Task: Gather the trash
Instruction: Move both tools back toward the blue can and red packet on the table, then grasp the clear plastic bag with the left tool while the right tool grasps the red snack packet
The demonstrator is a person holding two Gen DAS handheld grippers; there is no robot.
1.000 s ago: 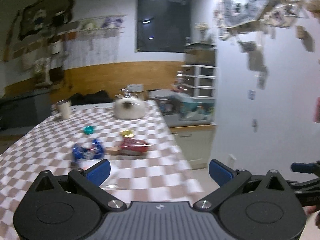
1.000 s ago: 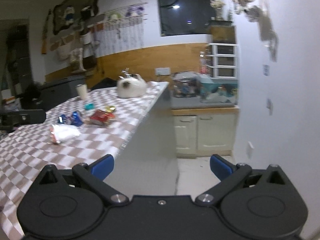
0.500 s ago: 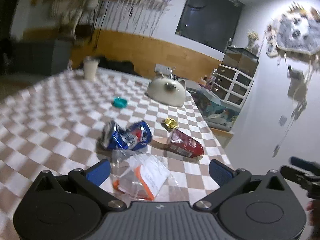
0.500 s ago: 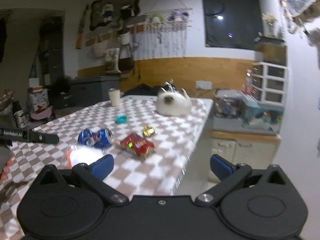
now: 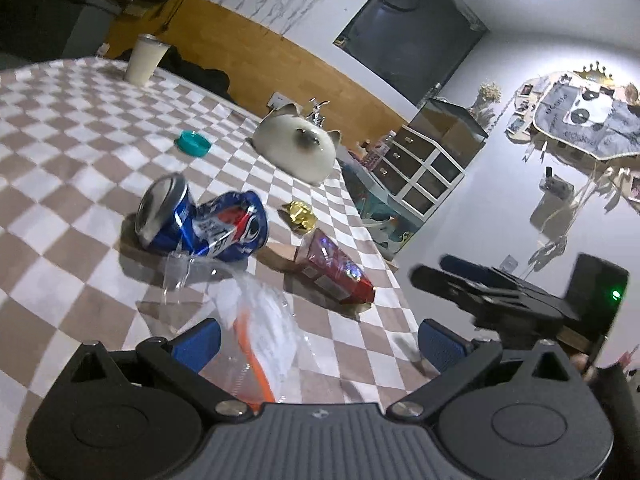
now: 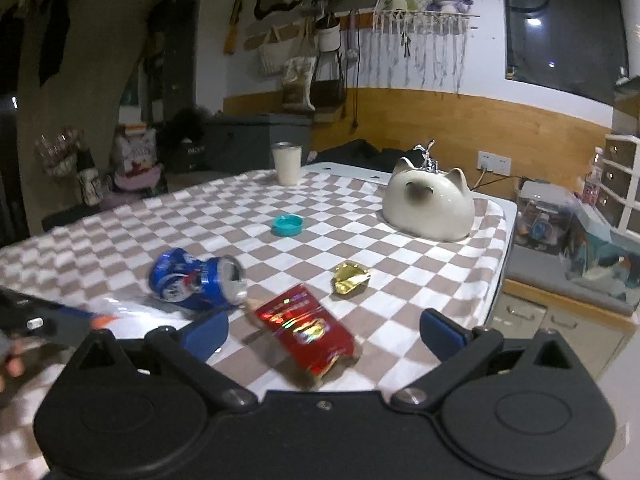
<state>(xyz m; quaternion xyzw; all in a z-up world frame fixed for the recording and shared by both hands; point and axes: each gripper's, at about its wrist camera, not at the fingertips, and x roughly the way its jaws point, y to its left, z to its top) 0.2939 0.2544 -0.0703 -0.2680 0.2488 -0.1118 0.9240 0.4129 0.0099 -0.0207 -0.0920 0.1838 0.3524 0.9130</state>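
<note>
Hovering low over the checkered tablecloth (image 5: 60, 184), the left gripper (image 5: 316, 340) has its blue fingertips spread wide, and a clear plastic bag with an orange strip (image 5: 256, 332) lies between them — its near end is cut off behind the gripper body. The right gripper (image 6: 324, 330) is spread just as wide, with the red foil snack packet (image 6: 308, 330) on the cloth between its tips; the packet's long axis runs diagonally, its far end toward the can. The print on it glints, unreadable.

Just beyond sits the crushed blue soda can (image 5: 204, 224), lying on its side, its silver top aimed left in the left wrist view; the red-white-blue logo is too crumpled to read. Next, a crumpled gold wrapper (image 6: 350, 278) near the table's right edge, then a teal lid (image 6: 287, 225) farther back. Behind it all — a cream cat-shaped ceramic (image 6: 430, 208) and a pale cup (image 6: 286, 164) at the far side.
</note>
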